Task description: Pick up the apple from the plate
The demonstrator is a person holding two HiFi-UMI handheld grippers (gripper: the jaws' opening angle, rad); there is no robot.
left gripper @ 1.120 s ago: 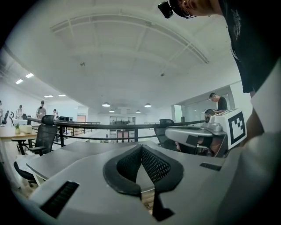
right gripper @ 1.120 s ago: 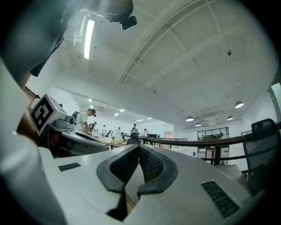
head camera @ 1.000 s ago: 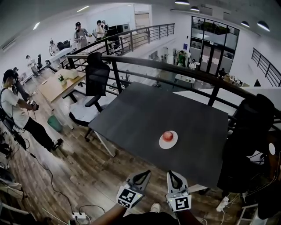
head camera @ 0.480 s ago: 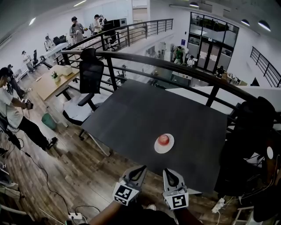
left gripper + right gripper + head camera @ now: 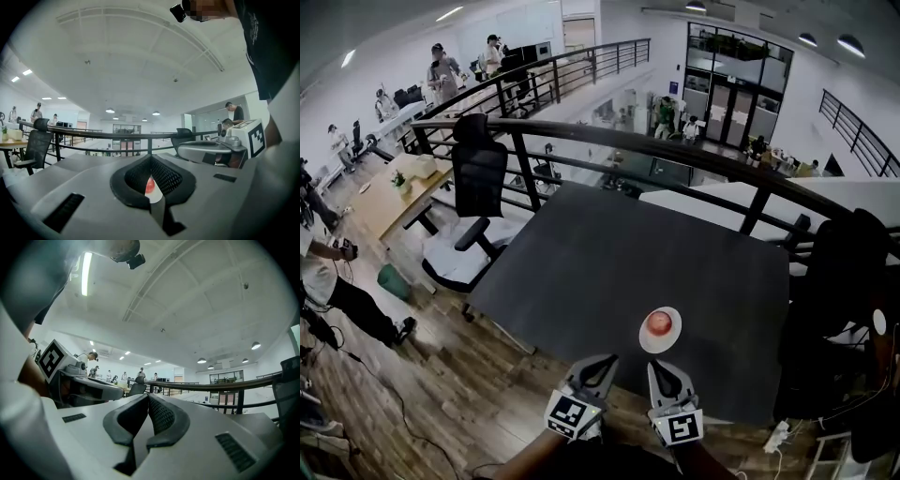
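A red apple (image 5: 658,322) sits on a small white plate (image 5: 661,341) near the front edge of the dark table (image 5: 600,253). Both grippers hover side by side at that front edge, pointing level toward the table. My left gripper (image 5: 606,361) is left of the plate, shut and empty. My right gripper (image 5: 657,368) is just short of the plate, shut and empty too. In the left gripper view the apple (image 5: 149,184) and plate (image 5: 155,196) show through the slit behind the closed tips of the left gripper (image 5: 151,156). The right gripper view shows the right gripper (image 5: 149,396) with only table and railing ahead.
A black railing (image 5: 675,150) runs behind the table. A black office chair (image 5: 478,178) stands at the table's left and a dark chair (image 5: 844,272) at its right. A power strip (image 5: 776,436) lies on the wooden floor at right. Several people stand far back left.
Both grippers have moved forward together to the table's front edge, and the plate with the apple now lies closer to them. Their jaws stayed shut.
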